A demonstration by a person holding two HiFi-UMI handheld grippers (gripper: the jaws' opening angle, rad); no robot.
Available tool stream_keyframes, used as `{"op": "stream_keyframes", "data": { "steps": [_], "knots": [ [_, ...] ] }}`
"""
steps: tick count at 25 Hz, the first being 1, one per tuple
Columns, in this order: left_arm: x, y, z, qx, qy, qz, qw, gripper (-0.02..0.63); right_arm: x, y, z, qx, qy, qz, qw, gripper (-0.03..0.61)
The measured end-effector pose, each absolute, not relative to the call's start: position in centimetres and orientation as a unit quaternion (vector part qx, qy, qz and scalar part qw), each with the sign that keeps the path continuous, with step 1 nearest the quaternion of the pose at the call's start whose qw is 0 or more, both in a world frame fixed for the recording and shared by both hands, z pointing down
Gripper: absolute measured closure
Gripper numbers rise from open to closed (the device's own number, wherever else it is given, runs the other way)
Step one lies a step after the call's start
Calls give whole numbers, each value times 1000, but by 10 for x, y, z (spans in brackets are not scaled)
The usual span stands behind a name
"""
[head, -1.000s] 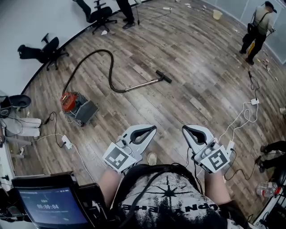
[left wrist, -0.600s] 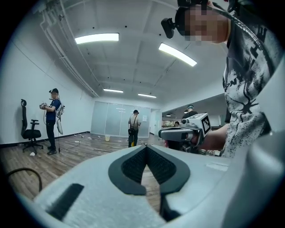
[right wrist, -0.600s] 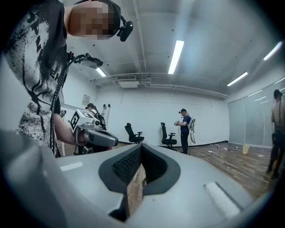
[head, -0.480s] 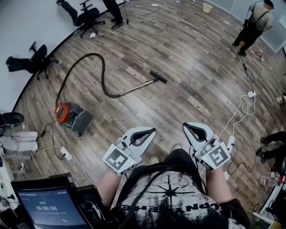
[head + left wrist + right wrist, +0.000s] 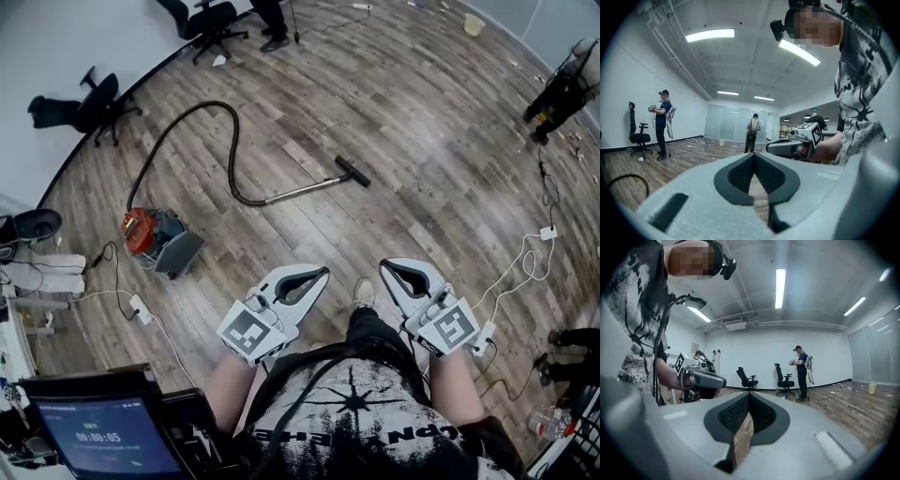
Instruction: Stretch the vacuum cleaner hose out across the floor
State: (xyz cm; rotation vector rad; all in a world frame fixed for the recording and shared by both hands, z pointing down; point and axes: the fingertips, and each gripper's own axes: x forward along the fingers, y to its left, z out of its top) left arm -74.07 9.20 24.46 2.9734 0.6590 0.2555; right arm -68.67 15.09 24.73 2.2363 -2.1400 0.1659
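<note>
On the floor [image 5: 422, 141] ahead, the hose [image 5: 232, 150] lies looped, out of reach; your left tool [image 5: 323, 271] and right tool [image 5: 384, 266] are closed and empty, so approach and open one.

head view downward, gripper views level

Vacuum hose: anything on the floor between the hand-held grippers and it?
Nothing visible. Only bare wood floor lies between the left hand-held gripper, the right hand-held gripper and the vacuum hose. The vacuum canister sits off to the left.
</note>
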Motion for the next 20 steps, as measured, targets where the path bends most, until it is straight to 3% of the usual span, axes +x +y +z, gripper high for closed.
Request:
{"op": "stream_keyframes", "data": {
  "steps": [9, 20],
  "knots": [
    [-618, 59, 226, 986, 137, 75, 51, 614, -581, 109, 207, 644, -764, -16, 27, 571],
    [-539, 51, 236, 991, 97, 79, 52, 614, -487, 107, 251, 619, -783, 55, 26, 571]
  ]
}}
